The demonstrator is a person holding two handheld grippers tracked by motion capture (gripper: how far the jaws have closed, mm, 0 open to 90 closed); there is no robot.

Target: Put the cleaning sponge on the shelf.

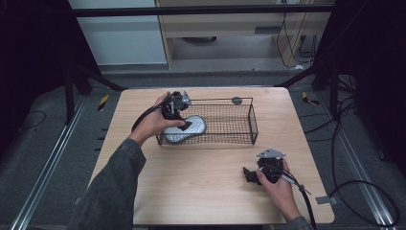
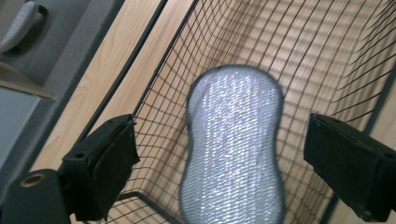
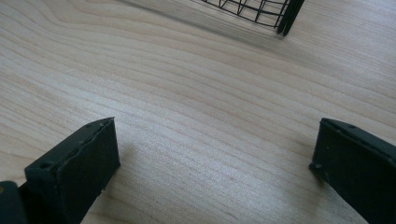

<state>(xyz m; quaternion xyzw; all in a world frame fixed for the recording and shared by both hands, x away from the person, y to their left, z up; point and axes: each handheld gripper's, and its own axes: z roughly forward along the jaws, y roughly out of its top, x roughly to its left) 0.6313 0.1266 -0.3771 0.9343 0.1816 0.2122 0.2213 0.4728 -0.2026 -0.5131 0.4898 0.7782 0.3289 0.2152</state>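
High view. Tabletop (image 1: 201, 167): light wood, square, on a dark carpeted floor. Wire basket (image 1: 239, 125): black mesh, rectangular, toward the far edge of the tabletop, a little left of centre. Silver sponge (image 1: 184, 129): peanut-shaped, glittery, dark-edged, at the basket's left end, leaning over the near-left corner of the basket. Left hand-held gripper (image 1: 184, 123): held by the left hand (image 1: 154, 122) at the basket's left end, pointing down at the sponge; opening hard to judge from here. Right hand-held gripper (image 1: 249, 175): held by the right hand (image 1: 277, 184) near the near-right corner of the tabletop, well apart from the basket, grey plate on top, jaws pointing left over bare wood.

Left gripper view. Silver sponge (image 2: 233, 144) lying inside the wire basket (image 2: 177, 56) on its mesh, lengthwise between the two black jaws. Jaws spread wide, one on each side of the sponge, neither touching it; nothing gripped.

Right gripper view. Jaws wide apart, nothing between them, low over bare tabletop (image 3: 196, 107). Corner of the wire basket (image 3: 261, 11) at the top edge.
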